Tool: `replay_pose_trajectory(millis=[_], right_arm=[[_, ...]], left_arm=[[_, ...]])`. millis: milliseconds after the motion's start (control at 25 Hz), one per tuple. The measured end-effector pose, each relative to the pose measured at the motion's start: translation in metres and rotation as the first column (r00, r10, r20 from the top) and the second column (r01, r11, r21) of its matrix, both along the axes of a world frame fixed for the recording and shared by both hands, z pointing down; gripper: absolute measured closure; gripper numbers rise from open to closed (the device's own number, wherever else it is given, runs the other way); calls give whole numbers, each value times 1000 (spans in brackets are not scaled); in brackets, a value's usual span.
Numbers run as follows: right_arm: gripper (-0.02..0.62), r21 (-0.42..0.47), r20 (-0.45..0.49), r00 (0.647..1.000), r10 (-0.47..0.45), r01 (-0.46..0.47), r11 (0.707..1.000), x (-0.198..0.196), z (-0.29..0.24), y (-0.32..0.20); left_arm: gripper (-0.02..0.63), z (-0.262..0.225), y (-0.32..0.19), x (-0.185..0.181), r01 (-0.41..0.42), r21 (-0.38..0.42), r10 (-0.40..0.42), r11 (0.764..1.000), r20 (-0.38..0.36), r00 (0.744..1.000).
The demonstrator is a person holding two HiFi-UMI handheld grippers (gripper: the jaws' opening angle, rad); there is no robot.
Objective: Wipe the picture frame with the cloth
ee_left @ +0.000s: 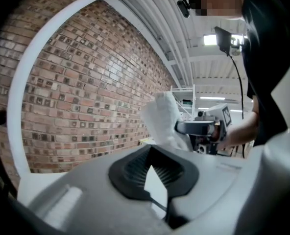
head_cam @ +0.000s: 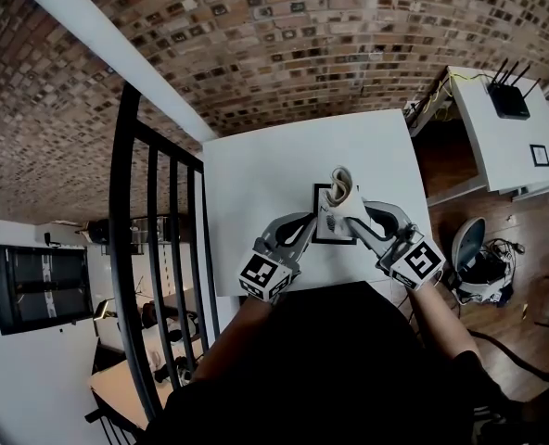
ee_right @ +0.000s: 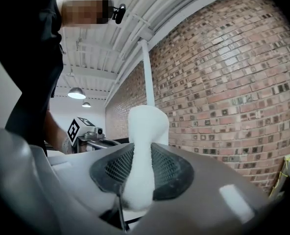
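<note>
Right gripper (head_cam: 356, 219): clamped on the cloth (ee_right: 144, 131), with a wad sticking out past the tips.

Left gripper (head_cam: 309, 226): jaws pinched down to a sliver, tips at the left edge of the frame (head_cam: 334, 226). Can't tell if they actually grip it.

The frame sits between the two grippers over the table (head_cam: 256, 170), with the cloth bunched at its far edge.

How I'd do the wipe:
- Contact with the free wad only; hard jaw tips stay off the glass.
- Brace the frame with the left first. The tabletop looks slick, so it'll likely skate.
- Stroke toward the braced side, not away from it.
- Use light, overlapping passes, then do the border and corners.
- If the wad folds under, re-bunch it before the next pass.
</note>
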State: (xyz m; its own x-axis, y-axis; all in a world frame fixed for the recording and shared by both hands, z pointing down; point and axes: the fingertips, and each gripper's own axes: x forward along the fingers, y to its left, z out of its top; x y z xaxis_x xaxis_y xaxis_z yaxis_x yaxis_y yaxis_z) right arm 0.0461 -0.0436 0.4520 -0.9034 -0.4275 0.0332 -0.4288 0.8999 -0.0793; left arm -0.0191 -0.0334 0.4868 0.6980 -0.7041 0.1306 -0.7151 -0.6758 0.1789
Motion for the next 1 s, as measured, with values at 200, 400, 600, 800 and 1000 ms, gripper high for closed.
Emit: replay_pose_trajectory(millis=[200, 400, 600, 800, 1000], right_arm=[[495, 28, -8, 1000, 6, -6, 1000, -3, -2, 2], [495, 16, 6, 1000, 0, 0, 1000, -6, -4, 7], [495, 21, 1, 1000, -10, 10, 1000, -7, 1, 10], [495, 11, -6, 1000, -16, 16, 1000, -8, 4, 13], [495, -6, -18, 1000, -11, 11, 1000, -7, 10, 14]], left_arm=[[606, -9, -3, 0, 2, 28, -2, 1000, -3, 1000], [606, -14, 0, 3, 0, 40, 1, 999, -7, 1000], [606, -12, 5, 2, 1, 37, -1, 999, -6, 1000], [606, -9, 8, 4, -3, 28, 3, 1000, -7, 1000], [606, -6, 10, 6, -10, 20, 10, 1000, -3, 1000]])
